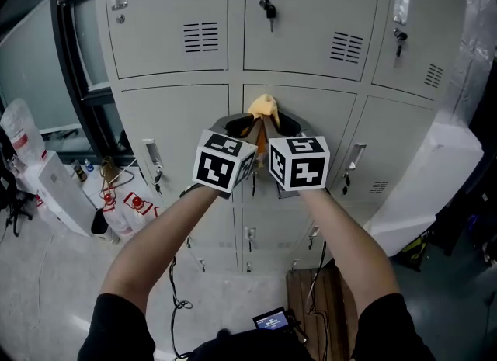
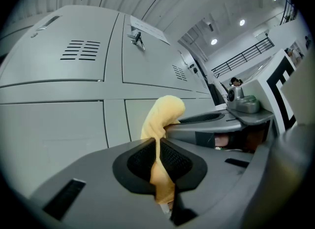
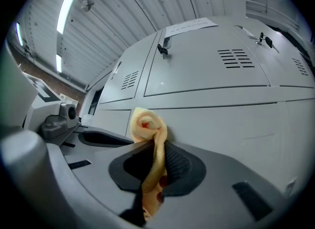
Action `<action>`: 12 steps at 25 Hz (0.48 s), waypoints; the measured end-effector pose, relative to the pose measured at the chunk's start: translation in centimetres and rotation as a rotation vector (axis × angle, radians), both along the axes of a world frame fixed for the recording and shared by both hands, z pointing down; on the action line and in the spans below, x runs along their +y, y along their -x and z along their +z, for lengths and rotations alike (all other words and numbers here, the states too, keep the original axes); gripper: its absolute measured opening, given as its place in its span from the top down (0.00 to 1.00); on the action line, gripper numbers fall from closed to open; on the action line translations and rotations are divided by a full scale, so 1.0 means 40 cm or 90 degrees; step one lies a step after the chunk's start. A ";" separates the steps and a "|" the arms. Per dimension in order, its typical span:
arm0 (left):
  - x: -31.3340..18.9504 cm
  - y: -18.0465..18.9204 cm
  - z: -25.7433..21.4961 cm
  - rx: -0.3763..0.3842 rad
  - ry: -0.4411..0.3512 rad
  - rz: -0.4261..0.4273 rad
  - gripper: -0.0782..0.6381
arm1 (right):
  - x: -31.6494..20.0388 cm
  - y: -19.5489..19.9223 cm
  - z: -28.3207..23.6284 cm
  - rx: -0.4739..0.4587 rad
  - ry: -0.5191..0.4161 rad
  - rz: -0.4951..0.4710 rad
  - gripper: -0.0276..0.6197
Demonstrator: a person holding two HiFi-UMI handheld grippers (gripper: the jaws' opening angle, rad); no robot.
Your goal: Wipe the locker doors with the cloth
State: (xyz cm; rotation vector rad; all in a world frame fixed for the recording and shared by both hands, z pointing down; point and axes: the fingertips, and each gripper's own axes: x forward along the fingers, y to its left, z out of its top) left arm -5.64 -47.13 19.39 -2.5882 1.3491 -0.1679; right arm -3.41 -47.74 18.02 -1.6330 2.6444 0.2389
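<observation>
Before us stands a grey locker bank (image 1: 167,10), three doors across. Our two grippers sit side by side at the middle door (image 1: 311,107). The left gripper (image 1: 242,126) and right gripper (image 1: 281,125) each pinch the one yellow cloth (image 1: 263,106) there.

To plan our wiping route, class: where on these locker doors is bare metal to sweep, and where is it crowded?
Bare: the second-row left door, between its handle and the left gripper; also the top centre door, between key and vent. Crowded: the middle, where left and right gripper both clamp the cloth, and the floor at left, with bags.
</observation>
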 end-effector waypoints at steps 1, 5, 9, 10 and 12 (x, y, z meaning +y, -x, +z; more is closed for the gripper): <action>-0.001 -0.011 0.001 0.001 0.000 0.003 0.84 | -0.001 -0.011 0.001 0.001 0.001 0.002 0.85; -0.003 -0.058 0.006 0.003 0.001 0.012 0.84 | -0.001 -0.057 0.006 0.007 0.004 0.009 0.85; -0.004 -0.108 0.013 -0.003 0.004 0.021 0.84 | -0.003 -0.107 0.011 0.005 0.007 0.016 0.85; -0.005 -0.121 0.014 -0.003 0.004 0.023 0.84 | -0.003 -0.121 0.012 0.006 0.007 0.018 0.85; -0.005 -0.148 0.015 0.000 0.004 0.028 0.84 | -0.003 -0.147 0.015 0.007 0.009 0.021 0.85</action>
